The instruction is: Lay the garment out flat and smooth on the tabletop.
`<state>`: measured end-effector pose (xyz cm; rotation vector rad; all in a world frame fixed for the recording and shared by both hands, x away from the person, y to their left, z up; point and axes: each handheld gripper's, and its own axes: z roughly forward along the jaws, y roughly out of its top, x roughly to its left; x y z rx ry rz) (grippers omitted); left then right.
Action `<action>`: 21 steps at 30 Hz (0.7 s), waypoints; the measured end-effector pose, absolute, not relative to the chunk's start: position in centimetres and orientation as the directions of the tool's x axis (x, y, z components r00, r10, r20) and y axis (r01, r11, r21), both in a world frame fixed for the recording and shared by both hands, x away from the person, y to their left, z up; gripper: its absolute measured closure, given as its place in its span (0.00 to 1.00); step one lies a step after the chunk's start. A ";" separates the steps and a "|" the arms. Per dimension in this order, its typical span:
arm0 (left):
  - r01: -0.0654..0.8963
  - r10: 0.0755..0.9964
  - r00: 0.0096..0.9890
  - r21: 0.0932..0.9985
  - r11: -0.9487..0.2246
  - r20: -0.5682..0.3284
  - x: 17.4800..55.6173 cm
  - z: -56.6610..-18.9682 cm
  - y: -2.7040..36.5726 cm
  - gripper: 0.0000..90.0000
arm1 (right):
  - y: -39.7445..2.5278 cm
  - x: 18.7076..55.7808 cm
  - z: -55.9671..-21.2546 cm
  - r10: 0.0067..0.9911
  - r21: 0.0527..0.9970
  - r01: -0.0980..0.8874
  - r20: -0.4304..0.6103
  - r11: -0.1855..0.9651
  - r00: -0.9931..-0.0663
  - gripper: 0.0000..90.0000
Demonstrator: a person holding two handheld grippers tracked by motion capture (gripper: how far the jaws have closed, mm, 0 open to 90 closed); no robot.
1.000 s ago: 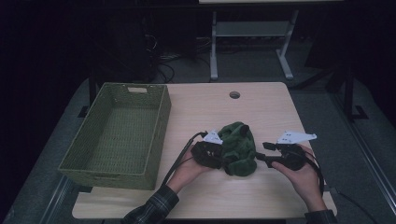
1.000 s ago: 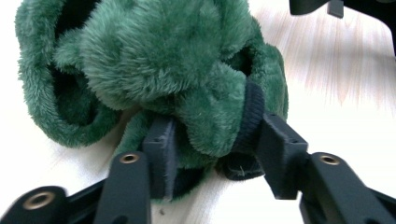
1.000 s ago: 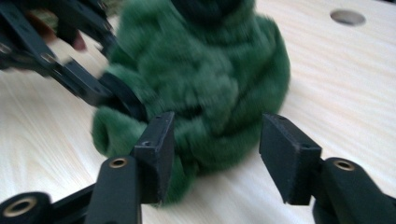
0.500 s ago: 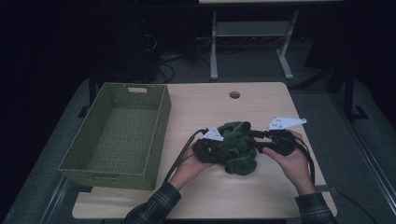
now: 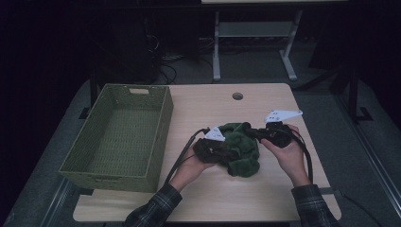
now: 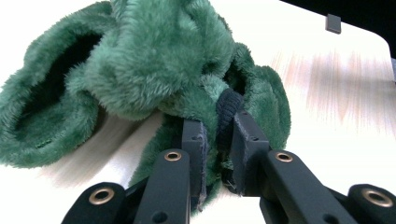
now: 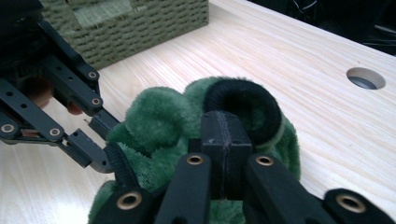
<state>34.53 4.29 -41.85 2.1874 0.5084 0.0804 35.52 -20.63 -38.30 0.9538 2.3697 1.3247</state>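
The right gripper (image 5: 249, 132) has moved in and now pinches the green sock (image 5: 241, 149) at its dark cuff; the left gripper (image 5: 231, 153) also clamps it. The sock lies on the tabletop (image 5: 222, 198), beside the basket (image 5: 118, 137), probably ready for lifting.

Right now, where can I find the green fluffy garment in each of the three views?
High view: the green fluffy garment lies right of centre on the table, between both grippers.
Left gripper view: it covers the upper left, above the jaws.
Right gripper view: it sits at lower centre, around the jaws.
Shared landmark: its black ribbed cuff, which the jaws pinch.
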 end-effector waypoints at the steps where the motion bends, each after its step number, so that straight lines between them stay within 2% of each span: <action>1: 0.332 0.389 0.913 0.773 -0.540 -0.121 34.5 -41.8 4.3 0.85 | -20.6 35.6 -38.3 0.653 0.834 0.413 0.086 0.367 -0.753 1.00; 4: 0.336 0.393 0.911 0.772 -0.539 -0.122 34.6 -41.8 4.4 0.85 | -20.5 35.6 -38.1 0.653 0.834 0.415 0.091 0.362 -0.752 0.85; 10: 0.324 0.385 0.916 0.770 -0.550 -0.111 34.5 -41.8 4.3 0.85 | -20.2 36.3 -38.4 0.667 0.822 0.442 0.105 0.360 -0.737 0.68; 18: 0.310 0.372 0.923 0.763 -0.567 -0.099 34.5 -41.8 4.3 0.85 | -19.0 37.6 -38.4 0.657 0.821 0.436 0.101 0.369 -0.747 0.62; 21: 0.303 0.368 0.925 0.764 -0.569 -0.092 34.5 -41.8 4.3 0.85 | -18.3 38.4 -38.8 0.655 0.813 0.441 0.099 0.380 -0.749 0.63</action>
